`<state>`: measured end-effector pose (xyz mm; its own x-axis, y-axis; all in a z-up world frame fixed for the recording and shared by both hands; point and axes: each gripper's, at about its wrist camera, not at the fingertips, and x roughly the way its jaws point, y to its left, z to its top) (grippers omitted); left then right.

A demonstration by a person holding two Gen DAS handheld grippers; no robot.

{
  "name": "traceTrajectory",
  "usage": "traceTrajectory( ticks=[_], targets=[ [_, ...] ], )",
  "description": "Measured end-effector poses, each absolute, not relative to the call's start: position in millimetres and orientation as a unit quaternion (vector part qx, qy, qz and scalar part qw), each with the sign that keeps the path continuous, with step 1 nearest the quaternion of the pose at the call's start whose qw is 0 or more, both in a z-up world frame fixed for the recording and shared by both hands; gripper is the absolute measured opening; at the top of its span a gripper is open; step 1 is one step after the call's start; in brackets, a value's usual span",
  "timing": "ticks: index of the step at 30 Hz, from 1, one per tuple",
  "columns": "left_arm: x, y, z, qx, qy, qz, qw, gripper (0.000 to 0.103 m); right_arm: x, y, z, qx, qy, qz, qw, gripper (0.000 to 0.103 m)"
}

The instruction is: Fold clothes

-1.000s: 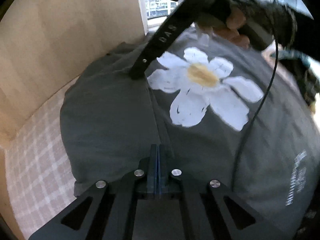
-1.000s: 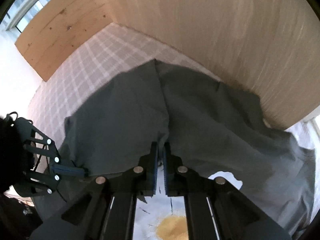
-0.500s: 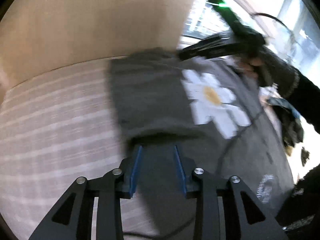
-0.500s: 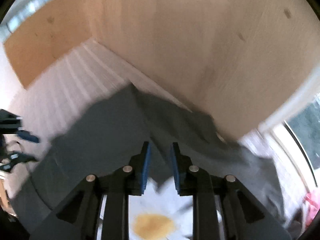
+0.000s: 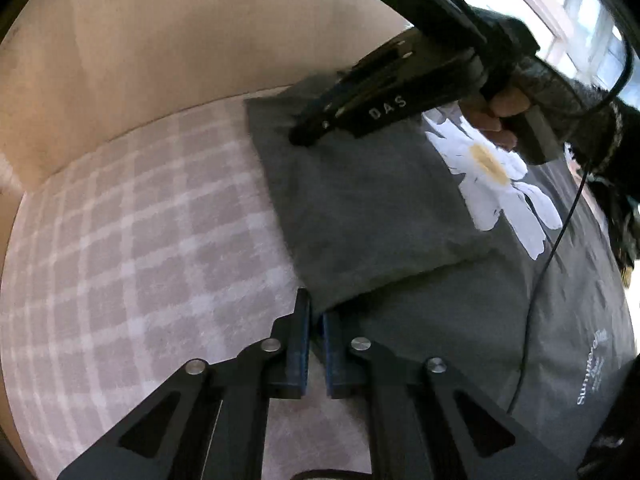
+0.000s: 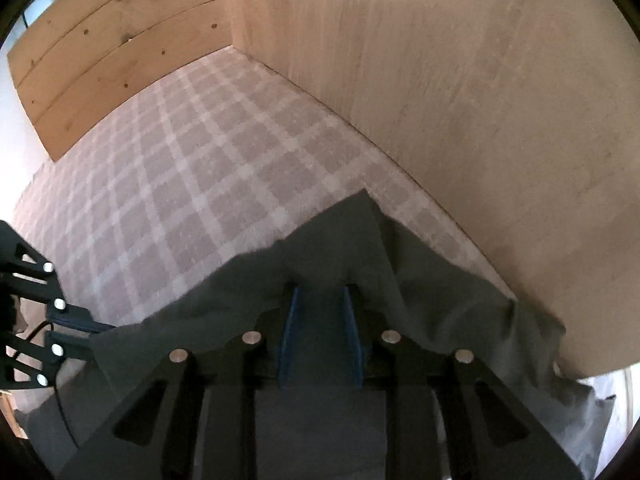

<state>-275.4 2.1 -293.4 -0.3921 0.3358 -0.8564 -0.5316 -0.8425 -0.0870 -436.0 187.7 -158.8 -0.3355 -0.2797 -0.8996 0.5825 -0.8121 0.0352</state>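
Nearest us, our left tongs [image 5: 315, 334] stand narrow, nipping the near corner of the folded flap of a dark grey T-shirt [image 5: 372, 216], while our right tongs [image 6: 320, 308] stand wide apart with the cloth lying between the fingers, gripping nothing. The T-shirt lies on a checked sheet [image 5: 132, 240], one side turned in over the body, so that a straight folded edge runs away from us toward the wooden wall [image 6: 460, 80]. Farther off, the daisy print [image 5: 496, 176] shows beyond the flap. We judge the fabric light, soft and limp: it will sag and crease wherever it hangs free, so it is best taken at corners or along a folded edge, both layers pinched together, and kept low to the sheet.
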Motion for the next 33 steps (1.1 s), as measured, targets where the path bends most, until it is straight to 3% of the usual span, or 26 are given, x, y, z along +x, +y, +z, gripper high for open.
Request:
traceTrajectory(
  ticks=[4,5,6,8,9,10,13,15,24,27,33],
  targets=[
    [-262.7,-13.0,-286.8,-0.486,0.09,0.835,0.243,0.009,-422.0,191.5,-140.5,0.486,0.131,-0.826,0.254,0.023],
    [-256.5,-17.1,-283.1,-0.484,0.092,0.837,0.236,0.011,-412.8,191.5,-135.9,0.475,0.129,-0.827,0.271,0.032],
    [-252.1,-21.5,-279.8,-0.486,0.087,0.838,0.231,0.015,-410.7,189.2,-144.2,0.497,0.142,-0.812,0.269,0.048],
    [-243.1,-34.6,-270.5,-0.49,0.065,0.84,0.223,0.015,-406.2,184.8,-159.9,0.537,0.168,-0.783,0.266,0.046],
    [-236.0,-42.3,-263.7,-0.49,0.049,0.843,0.217,0.015,-402.9,186.0,-161.3,0.543,0.171,-0.78,0.26,0.038],
    [-225.9,-48.4,-256.6,-0.489,0.033,0.846,0.212,0.016,-399.0,190.5,-155.3,0.537,0.164,-0.787,0.256,0.036],
    [-181.0,-61.4,-238.1,-0.484,0.017,0.852,0.198,0.022,-383.5,215.9,-110.2,0.505,0.101,-0.82,0.251,0.036],
    [-145.4,-68.2,-232.5,-0.49,0.016,0.853,0.182,0.032,-372.4,222.5,-86.3,0.494,0.091,-0.828,0.248,0.044],
    [28.0,-63.9,-247.6,-0.533,-0.068,0.837,0.103,0.032,-361.9,204.3,-75.6,0.488,0.111,-0.837,0.22,0.045],
    [57.5,-46.2,-260.0,-0.542,-0.089,0.83,0.096,0.033,-354.2,199.2,-77.8,0.5,0.1,-0.83,0.227,0.045],
    [65.6,-20.9,-281.9,-0.554,-0.047,0.828,0.063,0.032,-343.7,189.8,-78.5,0.489,0.138,-0.834,0.214,0.045]
  ],
)
